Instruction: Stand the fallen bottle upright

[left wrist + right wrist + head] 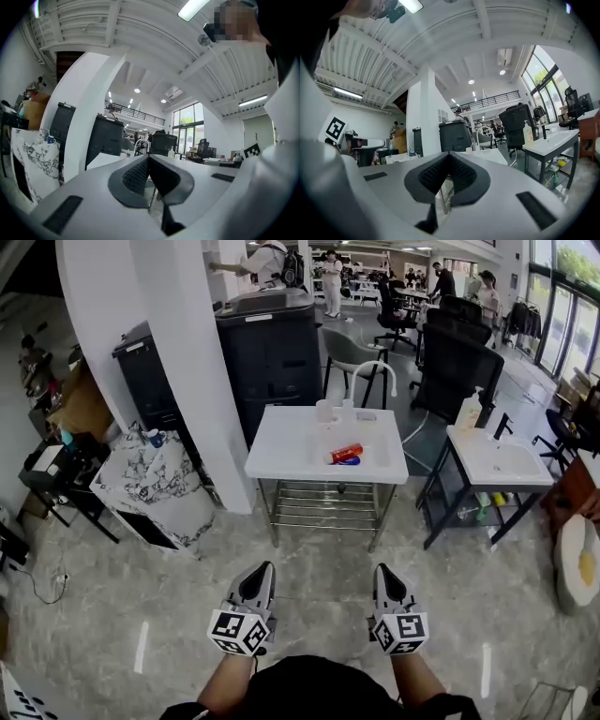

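Bottle [346, 454]: red, lying on its side in the basin of the white bench [281, 461], towards its right.
Left tool [263, 570]: jaws together, nothing between them, held level over the floor, well short of the bench.
Right tool [383, 571]: jaws together, empty, level, beside the left one.

White sink stand [281, 454] carries a fallen bottle [346, 453].
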Demonstrator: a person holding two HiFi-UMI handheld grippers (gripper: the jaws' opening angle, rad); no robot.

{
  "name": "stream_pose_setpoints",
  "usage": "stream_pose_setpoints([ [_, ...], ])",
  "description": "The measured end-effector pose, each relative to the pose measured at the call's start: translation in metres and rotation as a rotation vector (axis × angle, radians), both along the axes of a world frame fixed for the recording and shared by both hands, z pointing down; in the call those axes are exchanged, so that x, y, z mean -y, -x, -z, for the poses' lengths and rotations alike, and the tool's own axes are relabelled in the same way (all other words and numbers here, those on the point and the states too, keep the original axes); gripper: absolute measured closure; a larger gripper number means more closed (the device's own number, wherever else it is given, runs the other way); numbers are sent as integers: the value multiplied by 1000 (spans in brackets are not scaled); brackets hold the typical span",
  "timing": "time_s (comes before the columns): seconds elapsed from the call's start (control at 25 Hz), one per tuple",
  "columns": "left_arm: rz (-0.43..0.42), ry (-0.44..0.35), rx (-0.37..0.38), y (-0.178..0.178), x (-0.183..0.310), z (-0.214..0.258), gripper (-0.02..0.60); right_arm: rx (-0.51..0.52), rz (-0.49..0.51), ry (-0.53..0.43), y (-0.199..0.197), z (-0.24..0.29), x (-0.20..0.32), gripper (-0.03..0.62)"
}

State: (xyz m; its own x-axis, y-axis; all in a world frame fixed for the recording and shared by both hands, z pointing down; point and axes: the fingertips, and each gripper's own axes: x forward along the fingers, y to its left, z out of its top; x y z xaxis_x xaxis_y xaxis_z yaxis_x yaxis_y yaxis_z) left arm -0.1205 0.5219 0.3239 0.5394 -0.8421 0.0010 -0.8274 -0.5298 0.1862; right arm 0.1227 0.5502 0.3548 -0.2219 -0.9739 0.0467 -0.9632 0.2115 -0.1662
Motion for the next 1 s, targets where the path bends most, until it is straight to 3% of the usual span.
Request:
stream_pose_setpoints([
  [0.24,8,-19,34,-20,0,-4,546,76,-1,-12,-23,-8,-3,547],
  [0.32,10,-4,30,-30,1,-5,426,84,11,-13,-33,-9,-3,460],
  [0.44,0,-2,22,-53,1,-3,376,76,29,-24,-52,-8,-4,406],
  [0.52,4,-2,24,-67,-1,-2,282,60,33,-34,-64,-6,-7,313],
  [0.56,14,1,21,-72,-2,-3,268,56,31,-40,-69,-5,-9,286],
  [0.8,103,4,17,-93,-4,-3,252,39,27,-37,-111,-7,-13,272],
  [1.0,117,21,27,-101,3,-5,252,39,19,-22,-128,-14,1,273],
])
